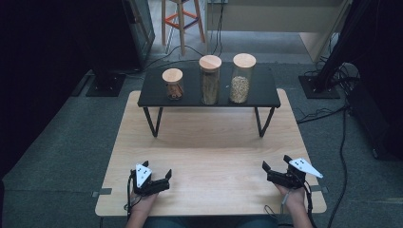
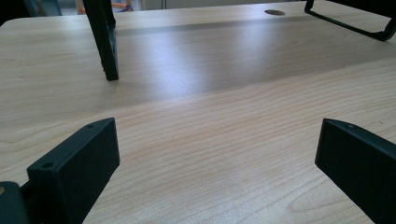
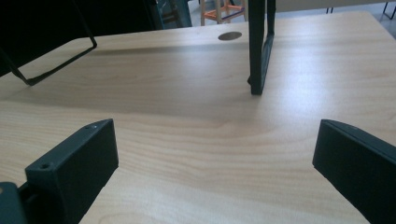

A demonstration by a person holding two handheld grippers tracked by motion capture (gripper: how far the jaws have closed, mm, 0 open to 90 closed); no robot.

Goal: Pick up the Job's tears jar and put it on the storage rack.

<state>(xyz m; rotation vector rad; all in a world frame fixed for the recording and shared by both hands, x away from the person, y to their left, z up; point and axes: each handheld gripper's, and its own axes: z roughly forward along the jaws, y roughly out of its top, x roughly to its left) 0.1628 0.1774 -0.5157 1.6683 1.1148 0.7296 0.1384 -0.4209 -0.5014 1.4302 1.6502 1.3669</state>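
Both claws are resting wide open and empty near the lower edge of the high view, the left claw [image 1: 157,176] at lower left and the right claw [image 1: 277,171] at lower right. The likely step is reaching for a jar: lifting high enough to clear the black shelf's [image 1: 157,99] front edge would be wise. The nearest, the short cinnamon-stick jar [image 1: 173,84], is standing upper centre-left, glass with a wooden lid.

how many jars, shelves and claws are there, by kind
jars with wooden lids: 3 (short jar, middle jar, right jar)
black shelf: 1
claws: 2 (left claw, right claw), both open
total: 6
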